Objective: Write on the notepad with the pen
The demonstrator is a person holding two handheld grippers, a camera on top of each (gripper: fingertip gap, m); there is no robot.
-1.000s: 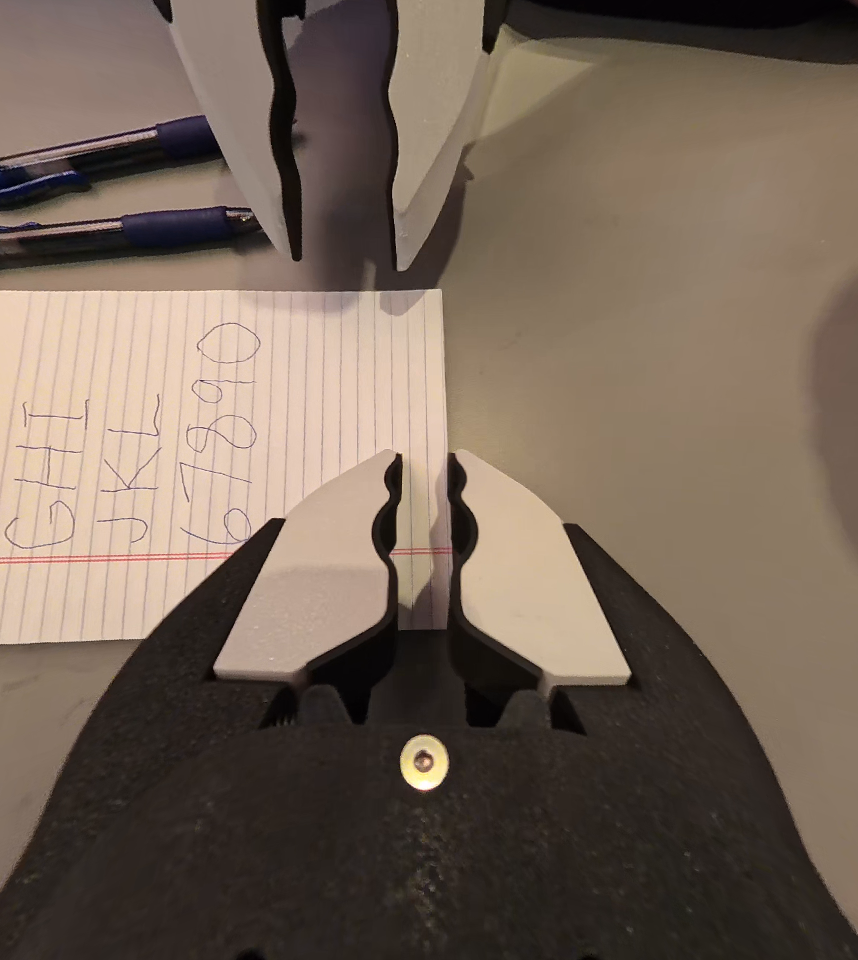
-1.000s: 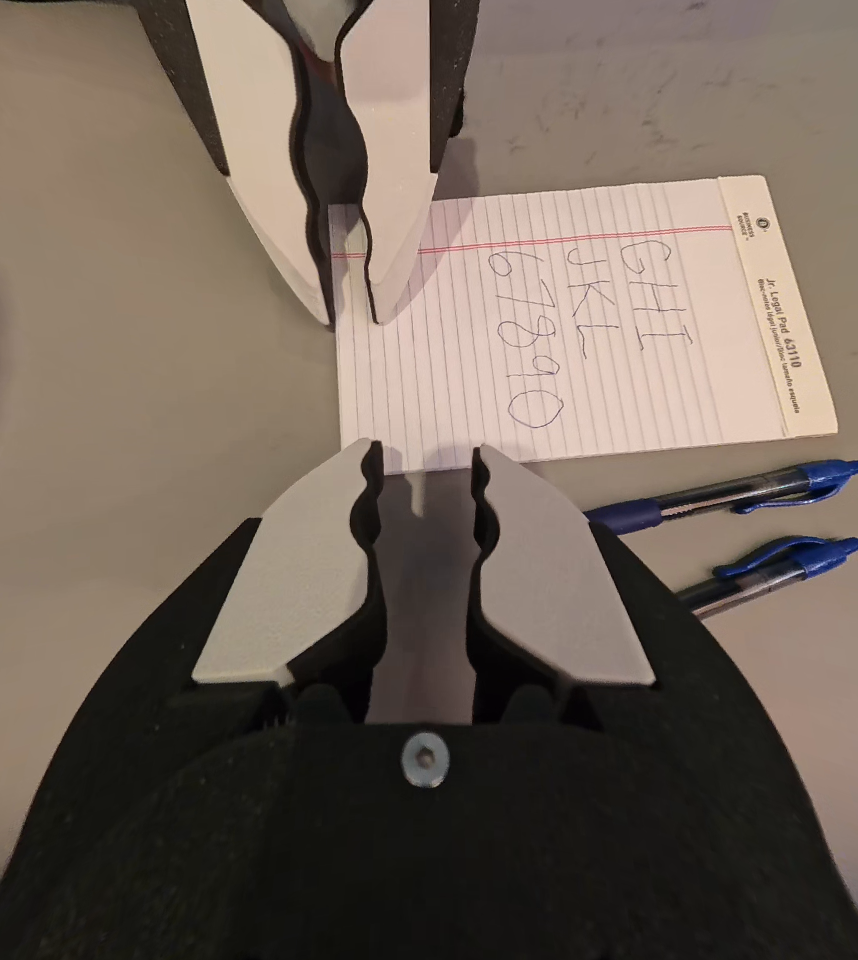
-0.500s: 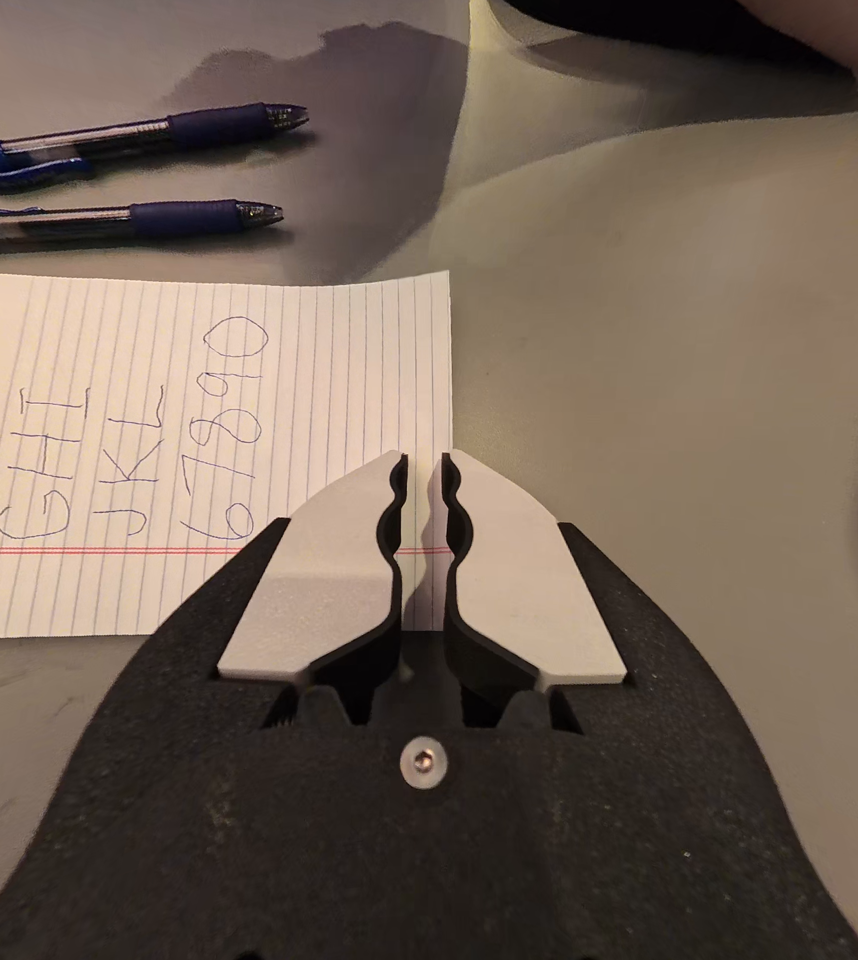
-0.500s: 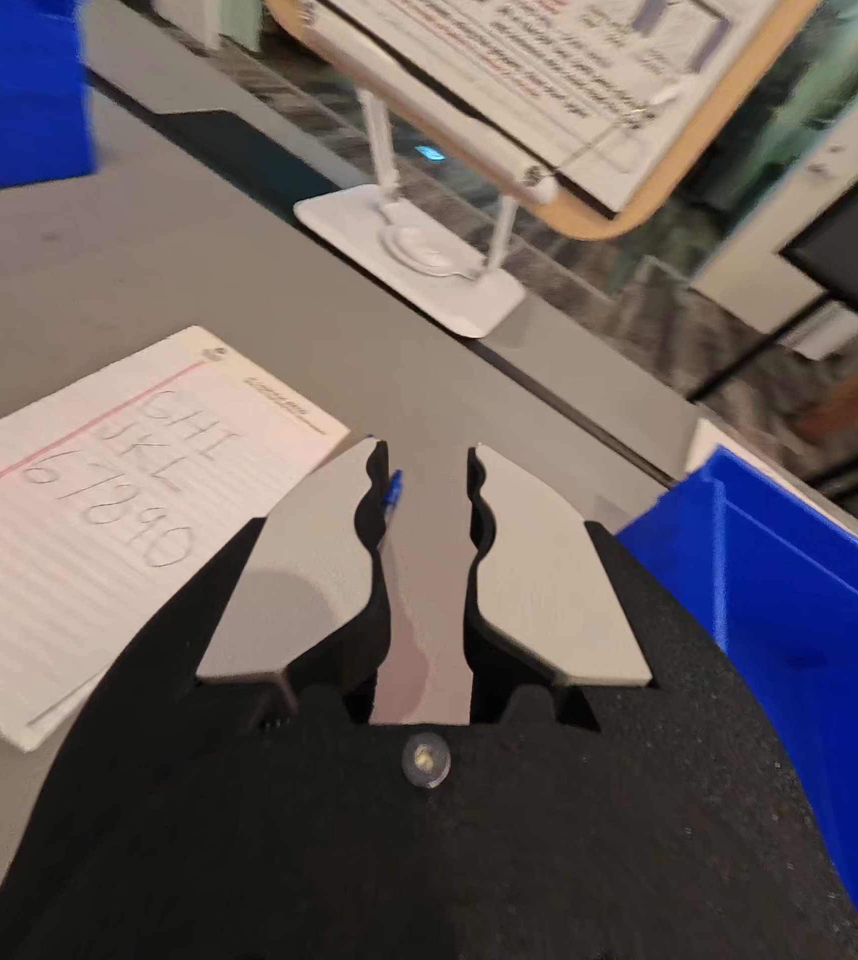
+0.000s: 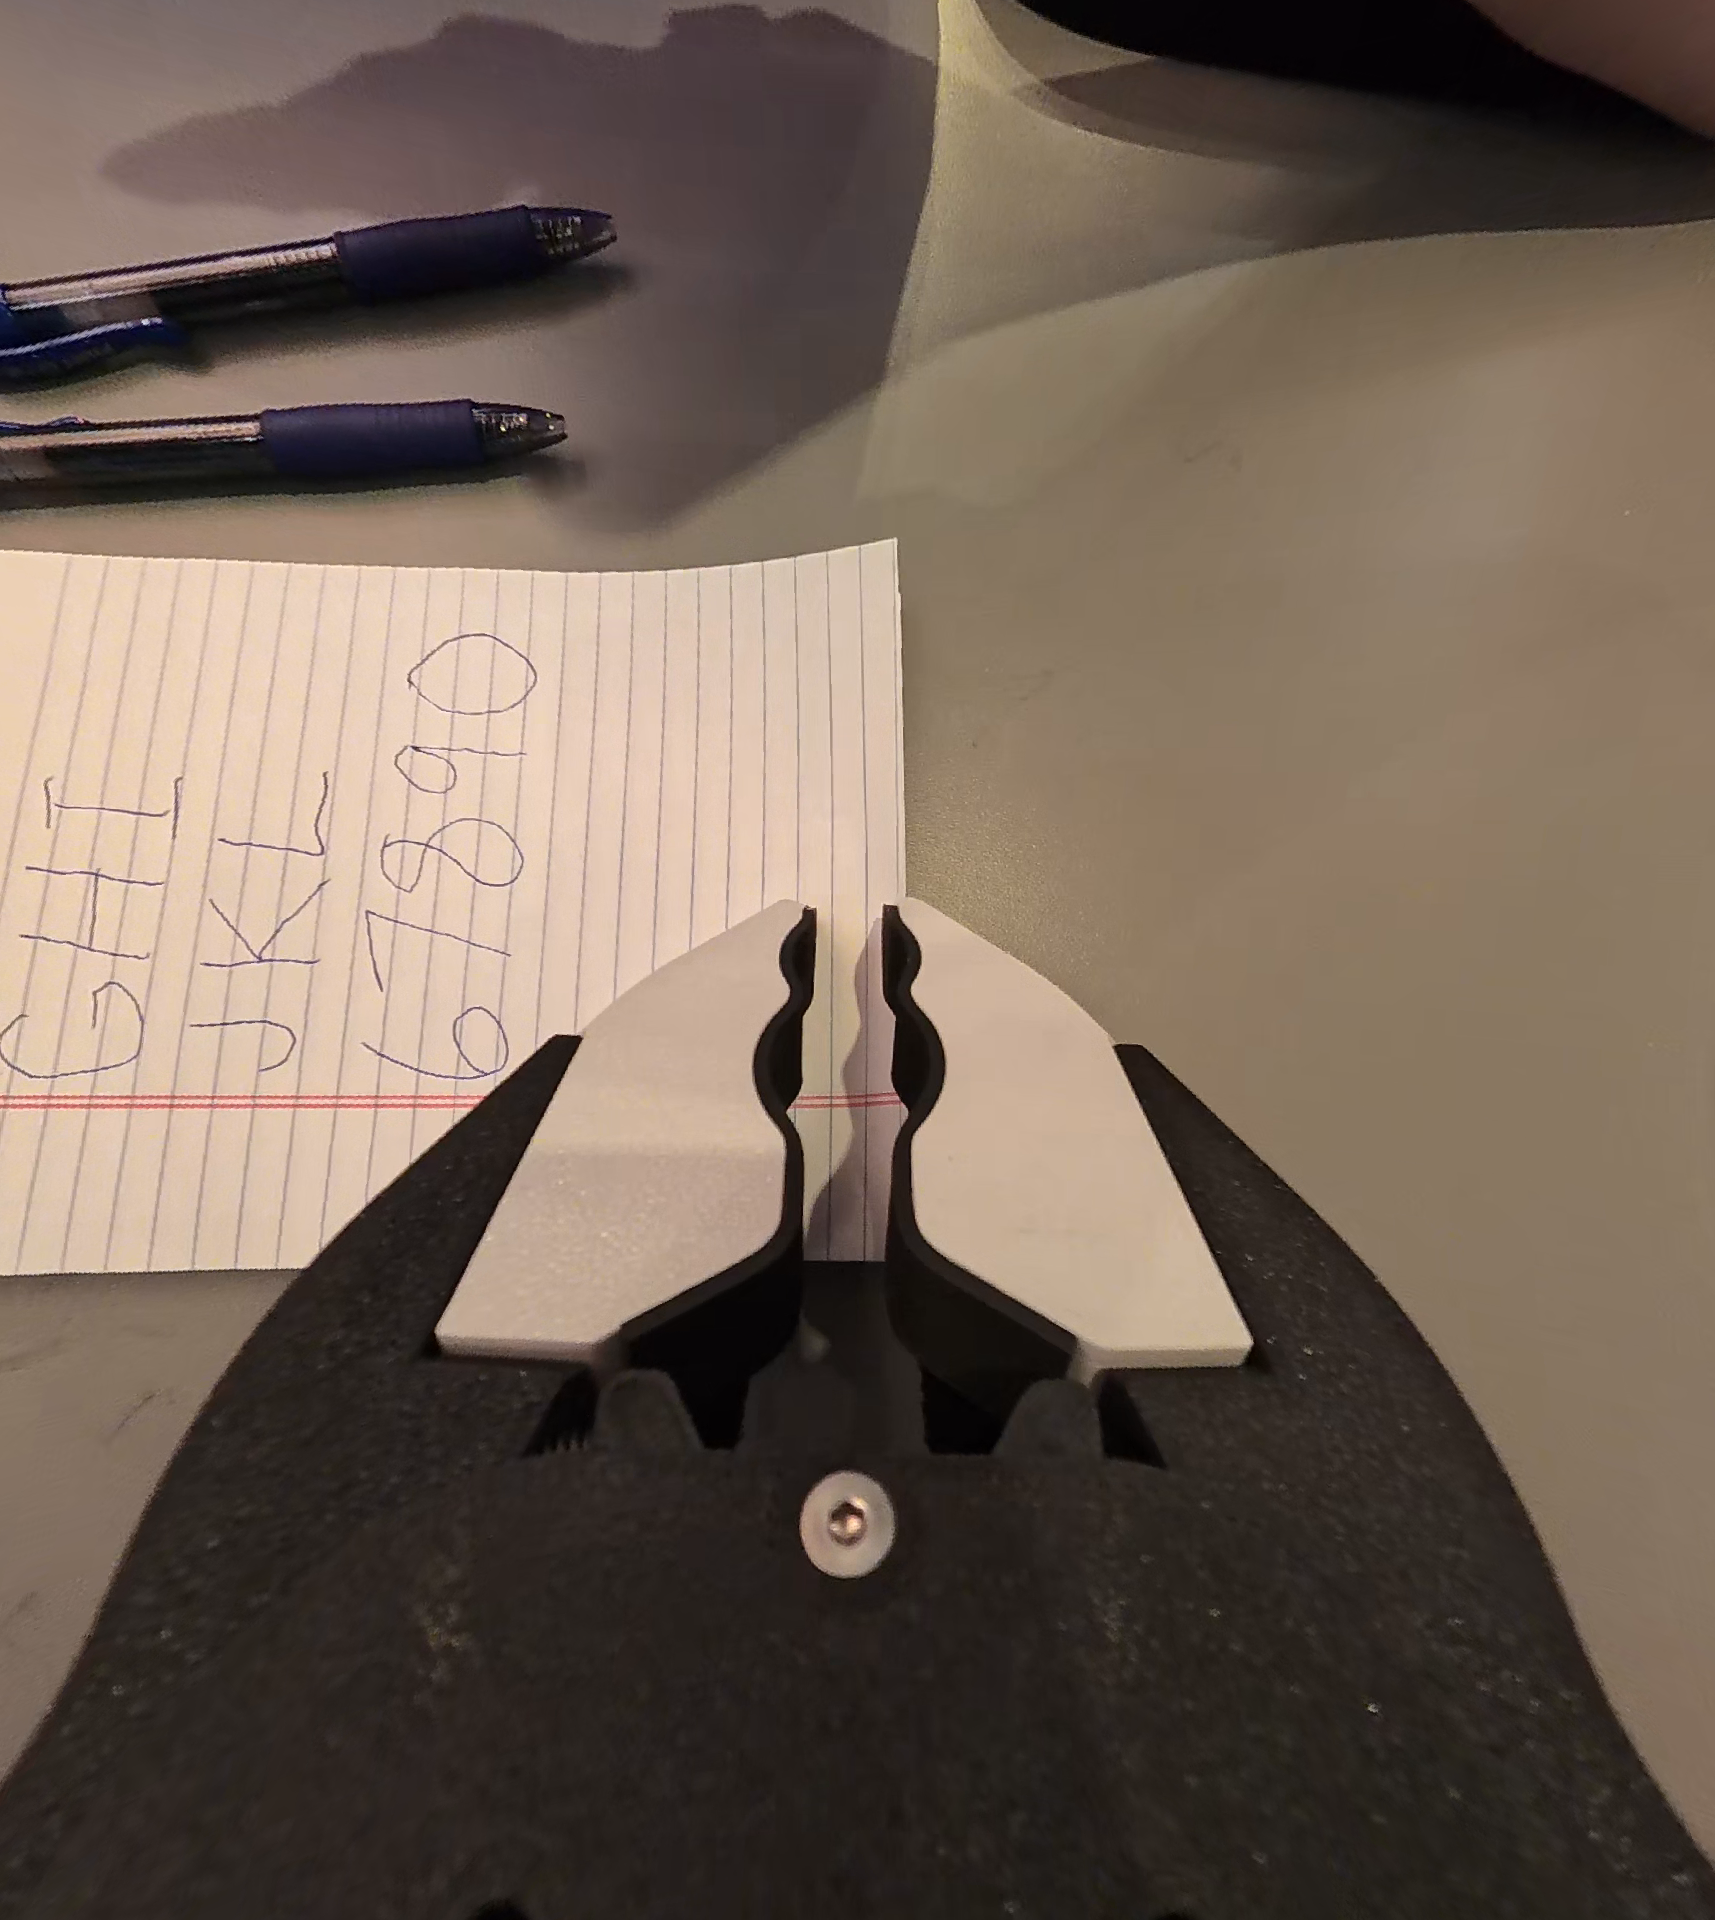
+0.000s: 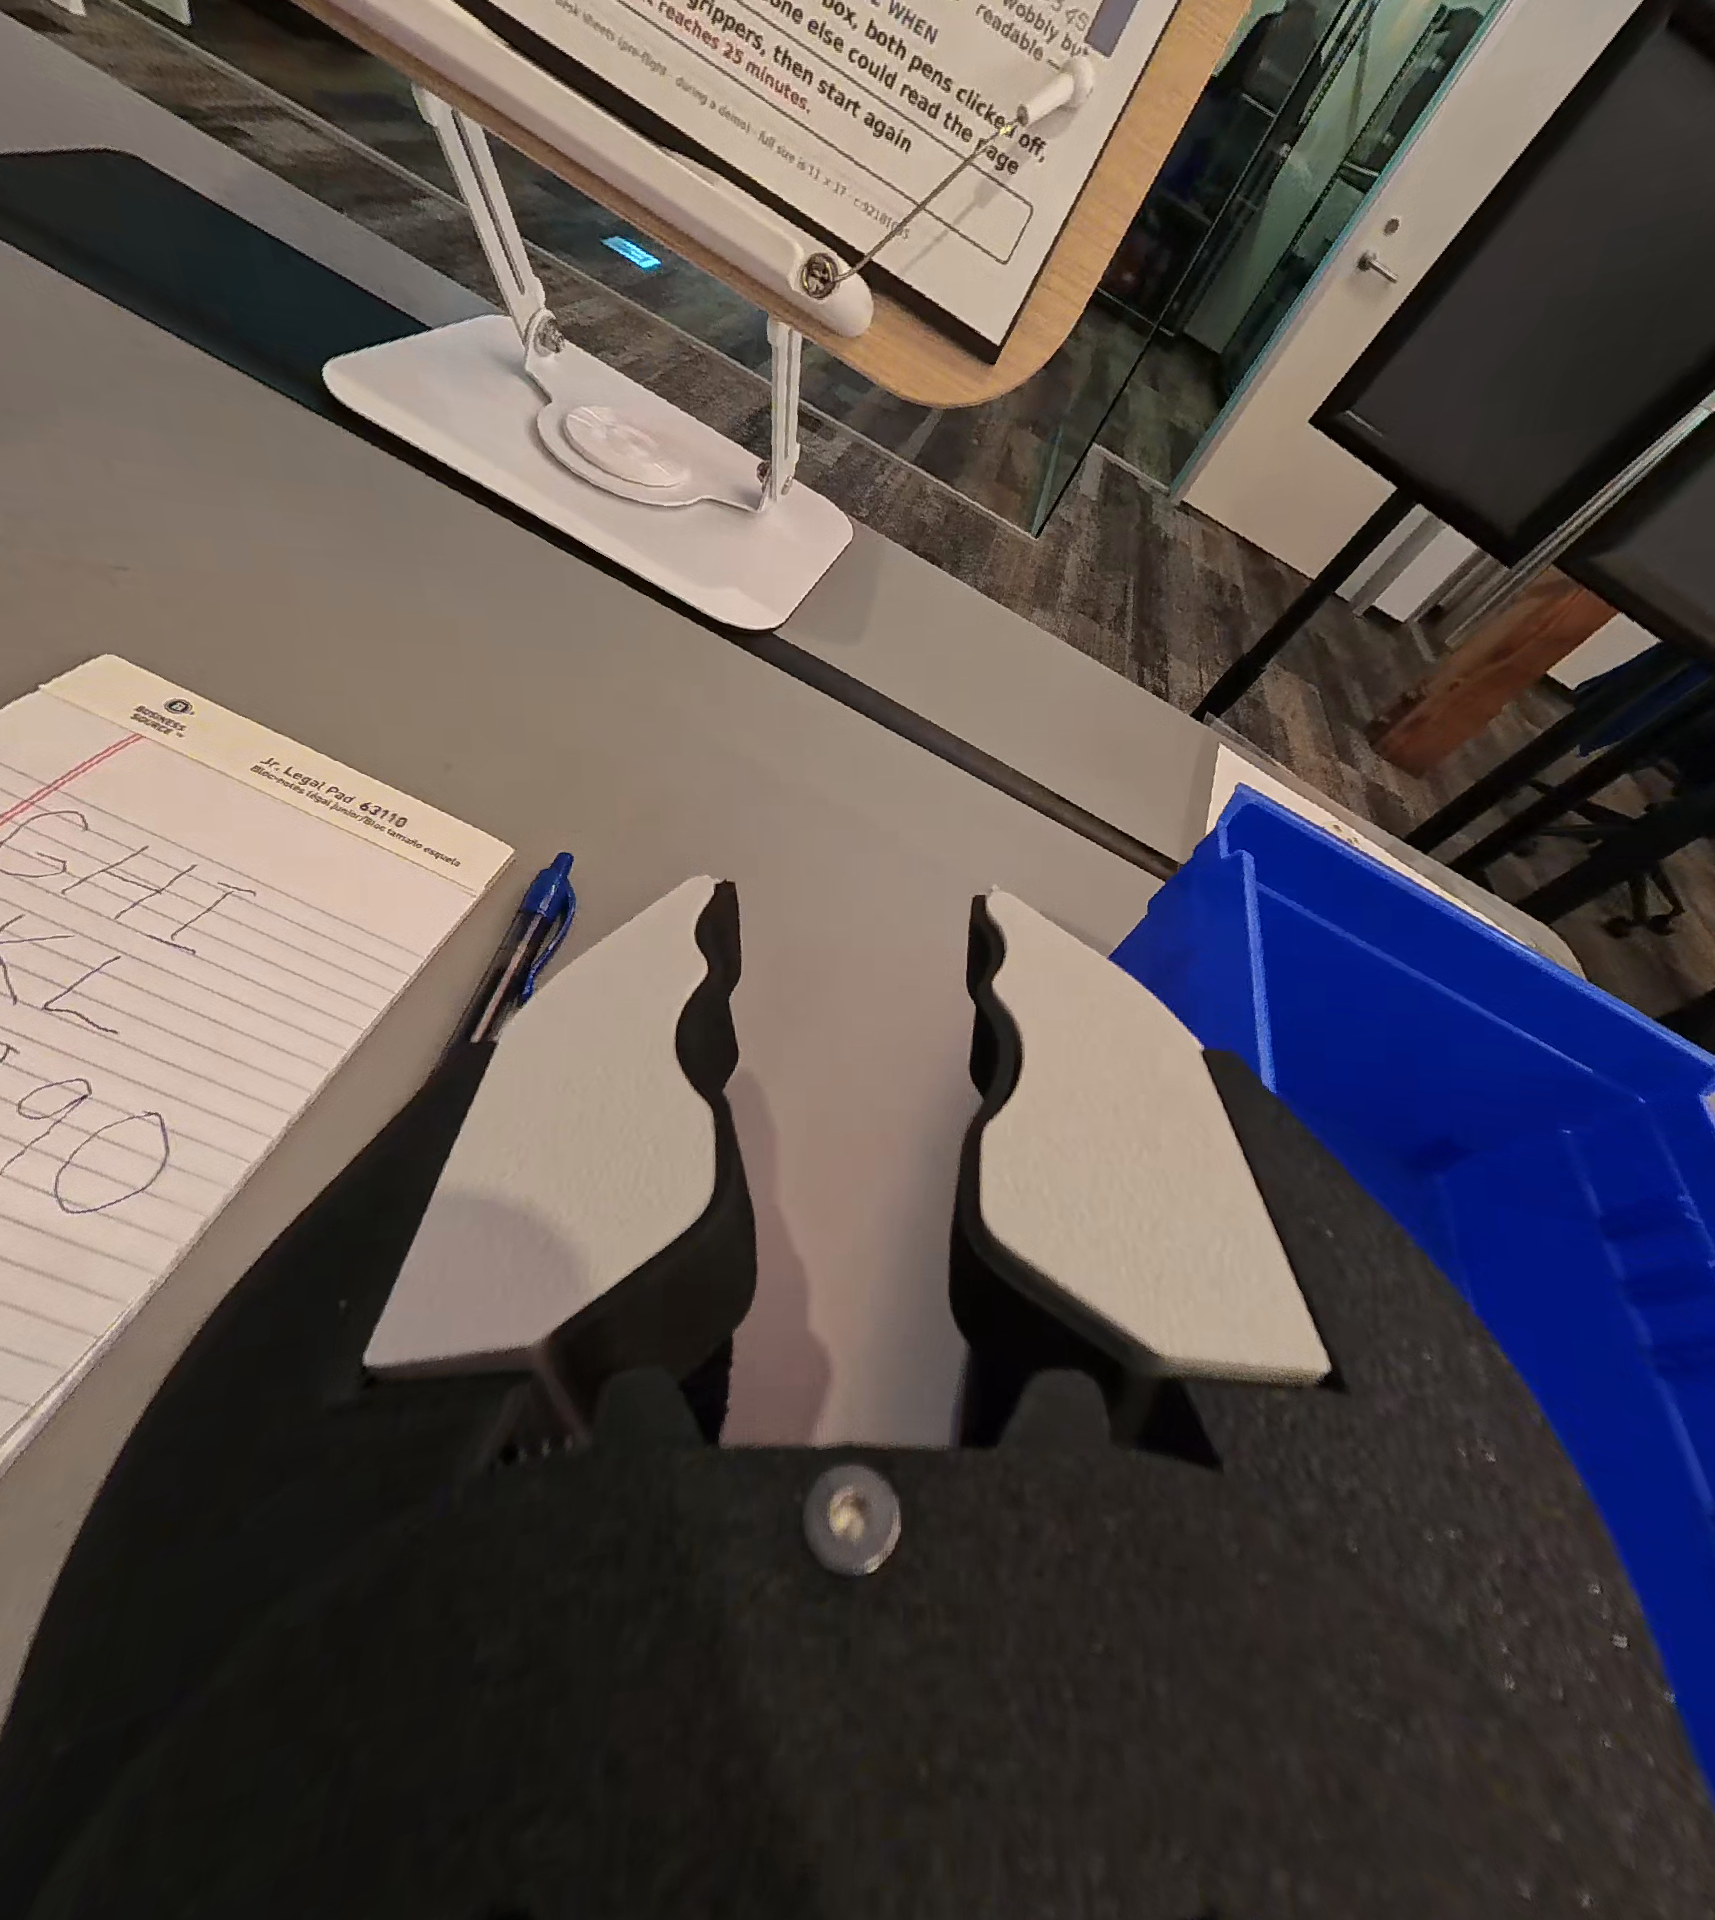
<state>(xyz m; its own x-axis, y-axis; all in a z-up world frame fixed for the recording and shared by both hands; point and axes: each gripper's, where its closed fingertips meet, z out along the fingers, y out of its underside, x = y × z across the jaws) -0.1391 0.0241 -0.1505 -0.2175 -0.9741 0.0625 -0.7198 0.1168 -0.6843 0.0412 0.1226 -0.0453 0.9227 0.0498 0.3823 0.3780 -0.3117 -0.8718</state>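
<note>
Two blue retractable pens with clear barrels and rubber grips lie side by side on the grey table, the nearer pen (image 5: 240, 442) and the farther pen (image 5: 261, 275) parallel to each other and to the far edge of the white lined notepad (image 5: 624, 727), which already carries three rows of blue handwriting. Their long axes run left to right in the left wrist view, tips toward the middle of the table. The left gripper (image 5: 848, 914) hovers over the pad's near right corner, jaws nearly together with a thin slit and nothing between them. The right gripper (image 6: 848, 894), jaws spread and empty, points past the pad toward a blue plastic bin (image 6: 1455, 1039); one pen's clip end (image 6: 546, 914) lies just left of its left jaw, so the right gripper seems the nearer one to pick it up.
</note>
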